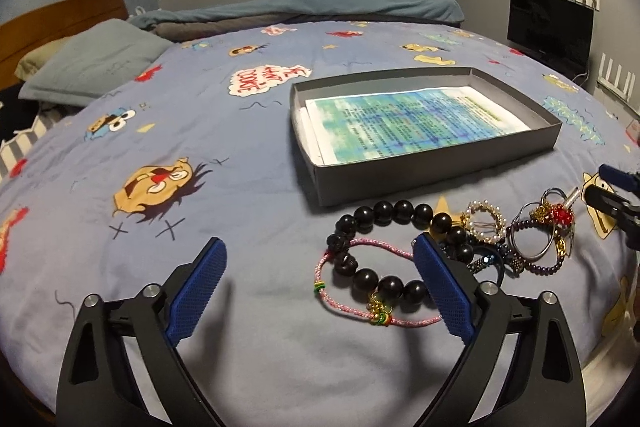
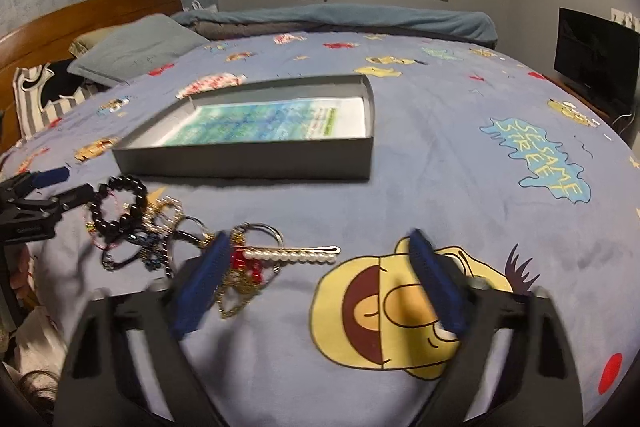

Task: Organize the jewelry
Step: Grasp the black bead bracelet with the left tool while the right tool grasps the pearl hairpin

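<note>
- the left gripper (image 1: 316,267) hangs low over the bed cover (image 1: 240,155) with its blue pads spread wide and nothing pressed between them; its right pad hides part of the black bead bracelet (image 1: 384,211).
- a thin pink cord bracelet (image 1: 360,291) lies across those beads, and one end runs behind the same pad.
- the right gripper (image 2: 320,259) is also spread apart and empty; it is blurred, so the pad edges are soft.
- its left pad covers one end of the pearl hair clip (image 2: 296,255) and part of the red bead piece (image 2: 248,267).
- the rest of the jewelry (image 1: 532,235) is a tangled heap just in front of the grey box (image 1: 400,179); single pieces are hard to tell apart.
- the box holds only a printed sheet (image 1: 400,123), its text too blurred to read.
- in the right wrist view the heap (image 2: 152,235) is smeared.
</note>
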{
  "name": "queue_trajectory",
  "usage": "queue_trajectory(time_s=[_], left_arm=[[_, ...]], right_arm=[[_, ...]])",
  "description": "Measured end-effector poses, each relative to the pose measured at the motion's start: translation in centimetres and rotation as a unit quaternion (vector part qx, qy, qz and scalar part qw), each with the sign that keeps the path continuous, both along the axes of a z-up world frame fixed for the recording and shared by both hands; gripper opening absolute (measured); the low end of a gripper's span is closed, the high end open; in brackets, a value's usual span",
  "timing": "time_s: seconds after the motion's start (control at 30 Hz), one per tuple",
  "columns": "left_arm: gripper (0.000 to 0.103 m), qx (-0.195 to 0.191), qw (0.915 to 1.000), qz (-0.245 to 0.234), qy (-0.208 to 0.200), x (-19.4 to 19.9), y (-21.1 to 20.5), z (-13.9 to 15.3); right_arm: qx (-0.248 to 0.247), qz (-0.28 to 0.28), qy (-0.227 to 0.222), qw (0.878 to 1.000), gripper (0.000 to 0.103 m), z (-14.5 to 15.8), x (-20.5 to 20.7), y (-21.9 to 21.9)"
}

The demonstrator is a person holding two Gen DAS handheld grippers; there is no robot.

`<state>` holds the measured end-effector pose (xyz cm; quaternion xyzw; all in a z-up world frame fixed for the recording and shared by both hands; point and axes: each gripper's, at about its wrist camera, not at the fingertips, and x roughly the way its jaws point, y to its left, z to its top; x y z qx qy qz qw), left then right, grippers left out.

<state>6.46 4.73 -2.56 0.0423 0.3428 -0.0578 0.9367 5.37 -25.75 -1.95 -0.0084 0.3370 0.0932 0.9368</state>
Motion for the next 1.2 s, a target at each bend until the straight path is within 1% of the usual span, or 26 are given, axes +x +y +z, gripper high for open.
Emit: queue_trajectory(time_s=[0.03, 0.07, 0.1, 0.23, 0.33, 0.4, 0.5, 0.67, 0.7, 0.8, 0.87, 0.93, 1.0, 1.07, 1.1, 1.13, 1.2], left_arm=[[0.084, 0.0, 1.0, -0.002, 0.003, 0.2, -0.1, -0.1], [0.081, 0.0, 1.0, -0.004, 0.007, 0.3, -0.2, -0.2], [0.081, 0.0, 0.9999, -0.005, 0.012, 0.5, -0.2, -0.4], [0.081, -0.001, 0.9999, -0.006, 0.01, 0.4, -0.3, -0.4], [0.081, 0.0, 1.0, -0.006, 0.007, 0.4, -0.3, -0.4], [0.081, 0.0, 1.0, -0.006, 0.007, 0.4, -0.3, -0.4], [0.081, 0.0, 0.9999, -0.003, 0.011, 0.5, -0.2, -0.5], [0.081, -0.009, 0.9997, -0.004, 0.022, 0.9, 0.0, -0.8], [0.081, -0.009, 0.9997, -0.005, 0.023, 1.0, -0.1, -0.9], [0.077, -0.014, 0.9994, -0.015, 0.027, 1.4, -0.3, -1.0], [0.067, -0.021, 0.999, -0.014, 0.038, 2.0, -0.2, -1.3], [0.061, -0.036, 0.998, -0.014, 0.049, 2.5, 0.0, -1.6], [0.057, -0.044, 0.9974, -0.017, 0.054, 2.8, 0.1, -1.6], [0.044, -0.042, 0.9971, -0.025, 0.058, 3.0, -0.1, -1.7], [0.039, -0.037, 0.9971, -0.027, 0.06, 3.1, -0.3, -1.8], [0.029, -0.037, 0.9969, -0.029, 0.062, 3.2, -0.3, -1.8], [0.016, -0.046, 0.9959, -0.038, 0.068, 3.2, -0.3, -1.7]], right_arm=[[0.006, 0.001, 0.006, 1.0, 0.073, -0.2, 0.2, -0.1], [0.009, 0.002, 0.012, 1.0, 0.067, -0.4, 0.3, -0.1], [0.01, 0.005, 0.017, 1.0, 0.066, -0.6, 0.5, 0.1], [0.017, 0.014, 0.026, 0.999, 0.066, -1.0, 0.6, 0.6], [0.016, 0.024, 0.024, 0.999, 0.068, -1.0, 0.8, 1.2], [0.012, 0.029, 0.023, 0.999, 0.072, -1.0, 0.9, 1.7], [0.009, 0.028, 0.029, 0.999, 0.072, -1.4, 1.3, 2.1], [0.016, 0.032, 0.028, 0.999, 0.069, -1.4, 1.3, 2.1], [0.017, 0.033, 0.027, 0.999, 0.063, -1.4, 1.2, 2.1], [0.021, 0.033, 0.022, 0.999, 0.063, -1.1, 1.0, 1.9], [0.022, 0.03, 0.019, 0.999, 0.063, -1.0, 1.0, 1.8], [0.025, 0.029, 0.015, 0.999, 0.063, -0.8, 0.8, 1.6], [0.023, 0.028, 0.011, 0.999, 0.063, -0.7, 0.7, 1.5], [0.026, 0.026, 0.011, 0.999, 0.063, -0.6, 0.8, 1.4], [0.028, 0.025, 0.01, 0.999, 0.063, -0.5, 0.8, 1.3], [0.029, 0.024, 0.008, 0.999, 0.063, -0.4, 0.7, 1.2], [0.03, 0.023, 0.004, 0.999, 0.063, -0.2, 0.7, 1.1]])
